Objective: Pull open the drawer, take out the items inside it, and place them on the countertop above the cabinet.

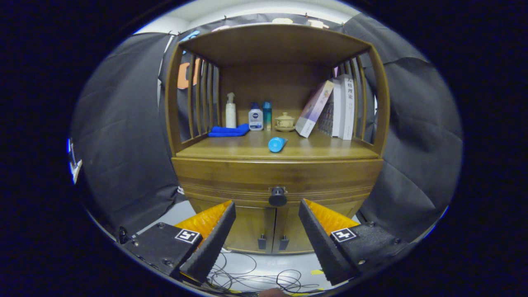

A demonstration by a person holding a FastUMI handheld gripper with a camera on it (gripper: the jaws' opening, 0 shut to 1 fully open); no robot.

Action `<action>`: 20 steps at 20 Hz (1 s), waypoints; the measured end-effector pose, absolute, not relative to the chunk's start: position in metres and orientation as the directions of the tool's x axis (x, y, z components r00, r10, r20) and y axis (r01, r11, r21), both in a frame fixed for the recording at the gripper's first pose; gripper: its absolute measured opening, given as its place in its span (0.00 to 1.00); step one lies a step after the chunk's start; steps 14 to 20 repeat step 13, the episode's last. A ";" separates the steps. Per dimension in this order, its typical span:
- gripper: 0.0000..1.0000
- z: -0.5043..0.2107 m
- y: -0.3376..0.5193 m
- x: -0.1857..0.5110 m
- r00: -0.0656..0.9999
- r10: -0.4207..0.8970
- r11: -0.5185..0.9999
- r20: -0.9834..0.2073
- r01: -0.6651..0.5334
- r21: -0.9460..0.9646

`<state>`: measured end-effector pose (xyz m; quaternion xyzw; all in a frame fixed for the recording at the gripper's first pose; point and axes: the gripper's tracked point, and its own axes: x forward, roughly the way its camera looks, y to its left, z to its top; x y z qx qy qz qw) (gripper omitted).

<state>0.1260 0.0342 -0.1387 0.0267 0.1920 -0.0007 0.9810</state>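
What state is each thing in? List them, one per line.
drawer: shut, knob untouched
cabinet doors: shut
tongs: open, empty, short of the knob
blue tube: lying on the countertop
books: one leaning, the rest upright
blue cloth: folded

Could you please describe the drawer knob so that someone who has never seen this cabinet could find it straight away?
Start at the wooden cabinet and its countertop, where a blue tube lies on its side. Below runs the closed drawer front, with the knob at its middle, beyond the open gripper. It is round and dark, unlike the two small handles on the doors beneath.
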 end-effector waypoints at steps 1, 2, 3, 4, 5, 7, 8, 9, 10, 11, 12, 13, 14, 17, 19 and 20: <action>1.00 -0.135 0.031 0.110 0.932 0.008 0.998 -0.363 0.014 0.058; 1.00 -0.129 0.031 0.099 0.940 0.013 0.997 -0.341 0.012 0.070; 1.00 -0.126 0.033 0.087 0.947 0.019 0.997 -0.320 0.007 0.081; 1.00 -0.127 0.034 0.075 0.950 0.026 0.997 -0.310 -0.002 0.078; 1.00 -0.126 0.034 0.065 0.954 0.027 0.997 -0.298 -0.005 0.073; 1.00 -0.119 0.035 0.048 0.965 0.030 0.997 -0.261 -0.011 0.072; 1.00 -0.113 0.036 0.041 0.971 0.033 0.997 -0.236 -0.015 0.081; 1.00 -0.107 0.038 0.035 0.976 0.038 0.996 -0.213 -0.021 0.083; 1.00 -0.102 0.036 0.031 0.980 0.030 0.997 -0.196 -0.015 0.080; 1.00 -0.097 0.034 0.025 0.983 0.028 0.997 -0.179 -0.014 0.080; 1.00 -0.094 0.034 0.020 0.985 0.028 0.997 -0.169 -0.014 0.082; 1.00 -0.093 0.033 0.015 0.986 0.028 0.996 -0.166 -0.014 0.087; 1.00 -0.093 0.033 0.015 0.986 0.028 0.996 -0.166 -0.014 0.087; 1.00 -0.093 0.033 0.015 0.986 0.028 0.996 -0.166 -0.014 0.087; 1.00 -0.093 0.033 0.015 0.986 0.028 0.996 -0.166 -0.014 0.087; 1.00 -0.093 0.033 0.015 0.986 0.028 0.996 -0.166 -0.014 0.087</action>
